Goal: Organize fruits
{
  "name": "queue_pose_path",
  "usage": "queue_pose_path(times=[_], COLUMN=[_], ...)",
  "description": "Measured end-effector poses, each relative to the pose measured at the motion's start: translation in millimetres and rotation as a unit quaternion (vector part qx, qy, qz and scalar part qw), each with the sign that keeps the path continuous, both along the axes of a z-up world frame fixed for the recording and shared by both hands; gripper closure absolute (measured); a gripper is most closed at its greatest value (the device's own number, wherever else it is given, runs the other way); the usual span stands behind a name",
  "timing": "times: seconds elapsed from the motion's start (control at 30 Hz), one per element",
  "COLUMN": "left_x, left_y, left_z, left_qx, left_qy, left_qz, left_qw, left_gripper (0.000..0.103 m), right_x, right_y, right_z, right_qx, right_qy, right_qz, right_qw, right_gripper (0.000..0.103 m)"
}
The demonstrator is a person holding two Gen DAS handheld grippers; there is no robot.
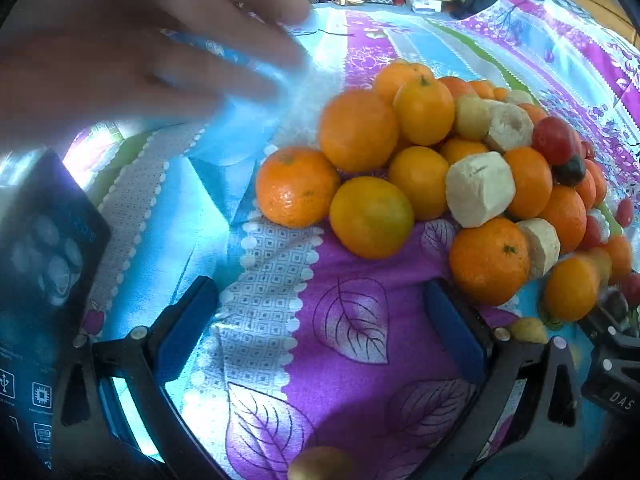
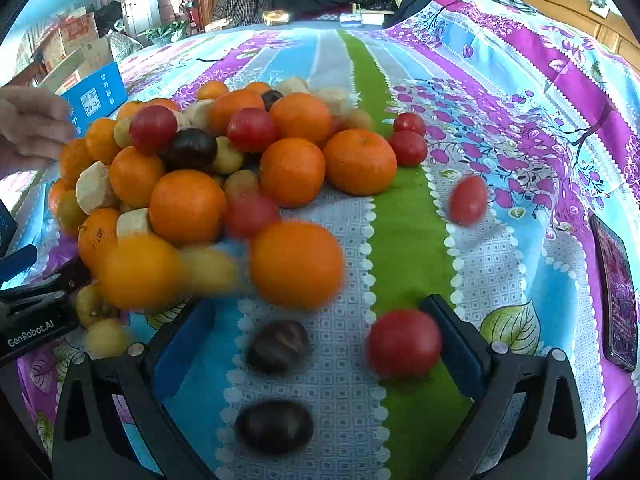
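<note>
both tongs (image 1: 320,328) (image 2: 316,340) gape wide, empty.

Oranges (image 2: 296,265) orange; tomatoes (image 2: 404,343) red; chestnuts (image 2: 278,347) dark brown, between the claw's blue pads (image 2: 460,344). Cloth (image 2: 412,240) striped green, blue, purple, leaf-printed. Peeled chunks (image 1: 480,189) cream.

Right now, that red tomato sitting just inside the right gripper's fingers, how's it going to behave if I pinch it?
The red tomato looks round and smooth, so it will probably roll on the patterned cloth if nudged. Its glossy skin suggests it could slip between the right gripper pads unless centred. It is likely soft, so a gentle squeeze seems wise. Several fruits appear blurred, perhaps already rolling.
</note>
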State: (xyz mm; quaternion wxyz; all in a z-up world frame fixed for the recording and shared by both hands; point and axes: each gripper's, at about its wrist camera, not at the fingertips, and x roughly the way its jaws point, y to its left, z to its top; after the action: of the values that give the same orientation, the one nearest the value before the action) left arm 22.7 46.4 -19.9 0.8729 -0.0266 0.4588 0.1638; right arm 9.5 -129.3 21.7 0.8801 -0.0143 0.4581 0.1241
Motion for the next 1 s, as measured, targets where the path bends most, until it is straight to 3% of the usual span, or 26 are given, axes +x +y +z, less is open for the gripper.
queue_pose_path(times=[1.0], left_x=[-2.8], left_y=[3.0], left_z=[-3.7], left_qx=[-0.001], left_qy=[0.000], left_qz=[0.000], left_qw=[1.0000], left_gripper=[0.000], right_x=[-0.9], right_y=[0.0], right_z=[0.7], right_qx=[0.001], right_qy=[0.000], right_qz=[0.001], right_qw=[1.000], right_gripper=[0.000])
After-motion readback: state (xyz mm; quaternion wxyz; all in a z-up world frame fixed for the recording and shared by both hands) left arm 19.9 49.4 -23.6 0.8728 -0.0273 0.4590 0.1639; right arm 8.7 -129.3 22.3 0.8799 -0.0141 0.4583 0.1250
